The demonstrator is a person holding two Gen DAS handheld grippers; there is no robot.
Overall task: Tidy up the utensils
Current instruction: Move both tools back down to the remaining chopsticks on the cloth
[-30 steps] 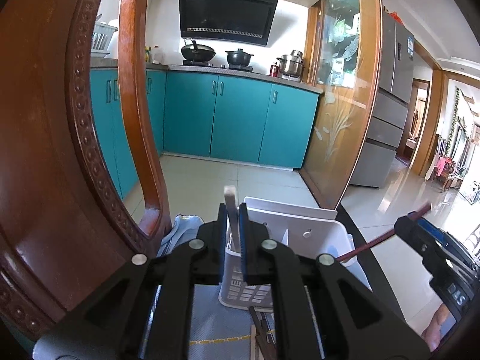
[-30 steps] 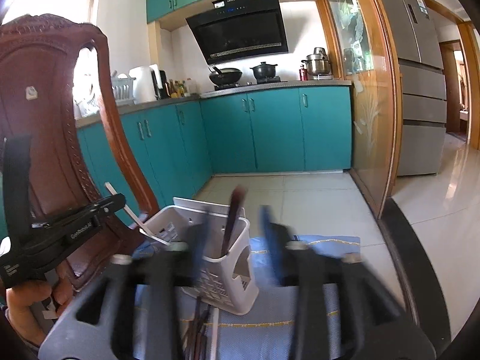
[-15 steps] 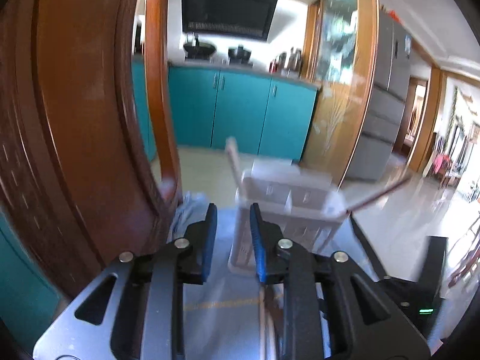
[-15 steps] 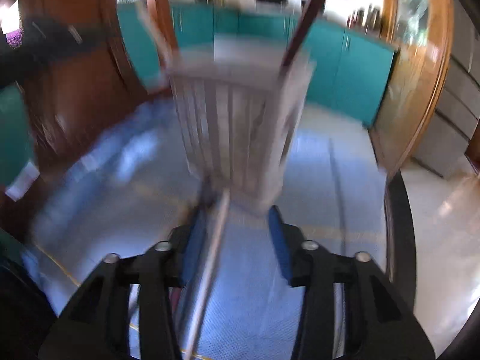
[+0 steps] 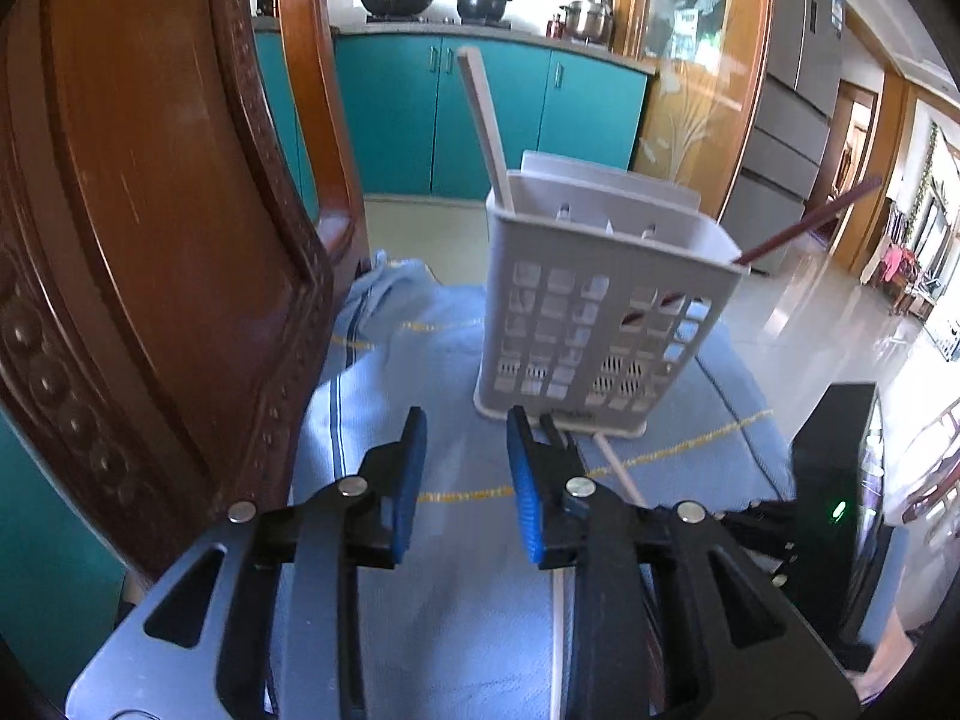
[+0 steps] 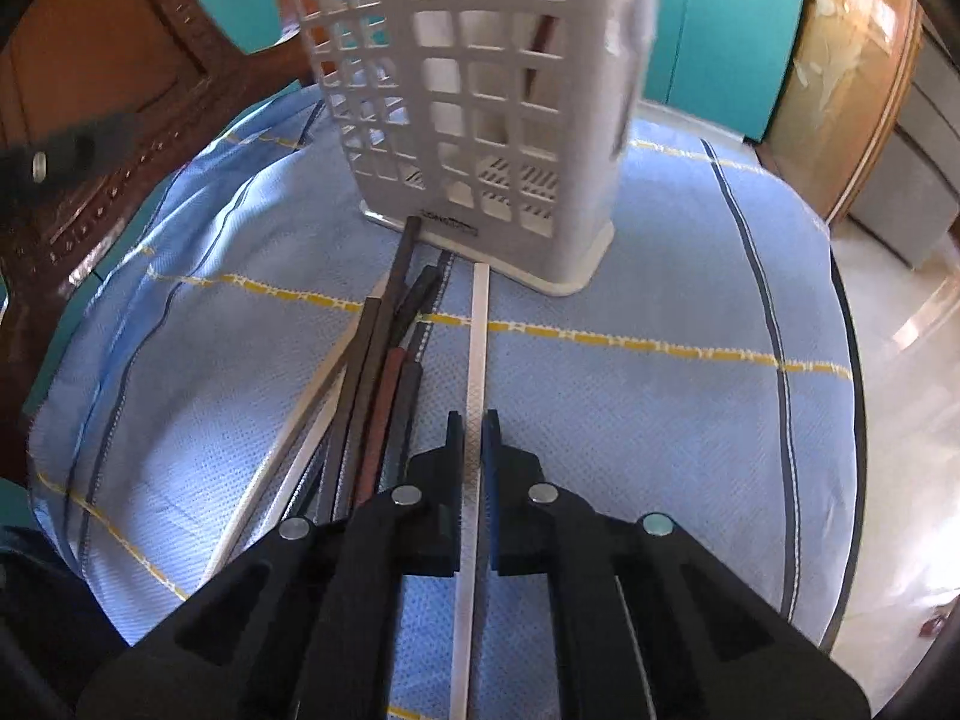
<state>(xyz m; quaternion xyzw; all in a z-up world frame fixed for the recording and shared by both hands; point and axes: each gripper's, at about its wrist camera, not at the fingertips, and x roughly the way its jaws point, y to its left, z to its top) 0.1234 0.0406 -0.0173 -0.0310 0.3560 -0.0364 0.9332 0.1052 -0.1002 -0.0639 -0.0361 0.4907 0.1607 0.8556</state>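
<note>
A: Left wrist view: left gripper [image 5: 462, 480] empty, jaws opening, just short of the white basket [image 5: 600, 312] on the blue cloth [image 5: 444, 360]; pale stick [image 5: 486, 132] and dark chopstick [image 5: 804, 222] inside. Wooden chair back [image 5: 150, 228] crowding close.

B: Right wrist view: right gripper [image 6: 474, 438] clamped on the white chopstick [image 6: 478, 336] lying flat. Dark pile [image 6: 384, 360] alongside; could drag a neighbour or jab the basket base.
</note>
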